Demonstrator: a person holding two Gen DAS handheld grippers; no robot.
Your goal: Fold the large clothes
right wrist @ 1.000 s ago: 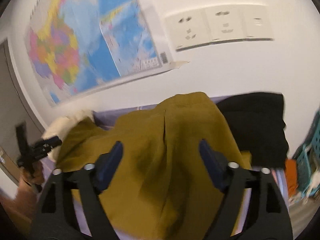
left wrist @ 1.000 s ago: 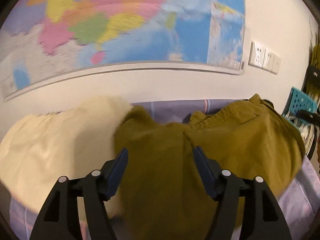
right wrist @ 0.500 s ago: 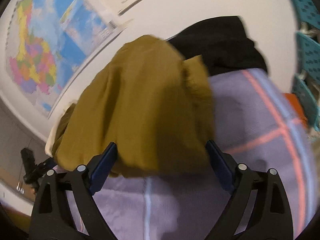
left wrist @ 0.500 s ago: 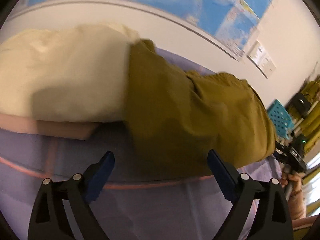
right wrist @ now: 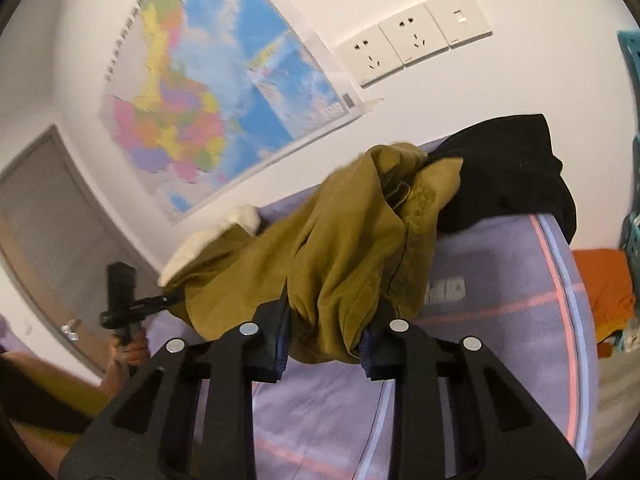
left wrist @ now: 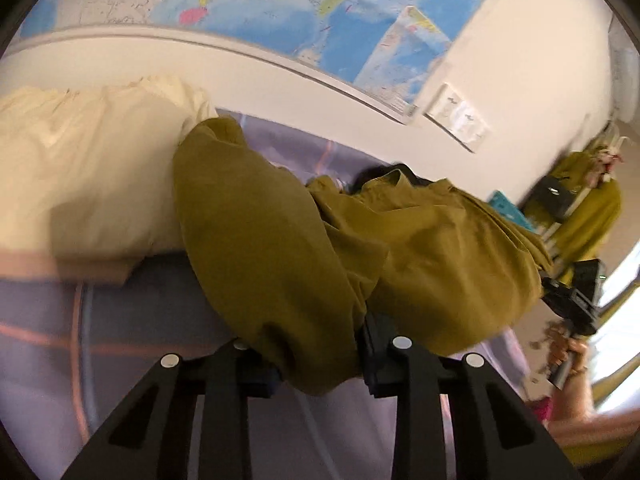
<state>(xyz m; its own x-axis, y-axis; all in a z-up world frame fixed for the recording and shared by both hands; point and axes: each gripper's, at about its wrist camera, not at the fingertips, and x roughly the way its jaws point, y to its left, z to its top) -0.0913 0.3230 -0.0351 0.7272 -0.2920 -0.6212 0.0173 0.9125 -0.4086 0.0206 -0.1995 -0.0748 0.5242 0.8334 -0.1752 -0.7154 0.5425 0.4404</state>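
An olive-green garment (left wrist: 304,240) lies bunched on a lilac bed sheet (left wrist: 132,360). My left gripper (left wrist: 320,364) is closing, and its pads press on the garment's near left edge. In the right wrist view the same olive garment (right wrist: 340,256) rises in folds. My right gripper (right wrist: 324,344) is closing too, its pads pinching the near right edge. Each view catches the other gripper at its side, held in a hand: the right gripper (left wrist: 576,300) and the left gripper (right wrist: 124,300).
A cream pillow (left wrist: 88,160) lies left of the garment. A black garment (right wrist: 508,176) sits at the sheet's far right. An orange cloth (right wrist: 604,284) and teal crates (left wrist: 508,208) stand off the bed. A map (right wrist: 200,92) and wall sockets (right wrist: 412,40) are behind.
Both grippers went from wide open above the garment, down to its near edge, and closed on the cloth, which now bunches between each pair of jaws.
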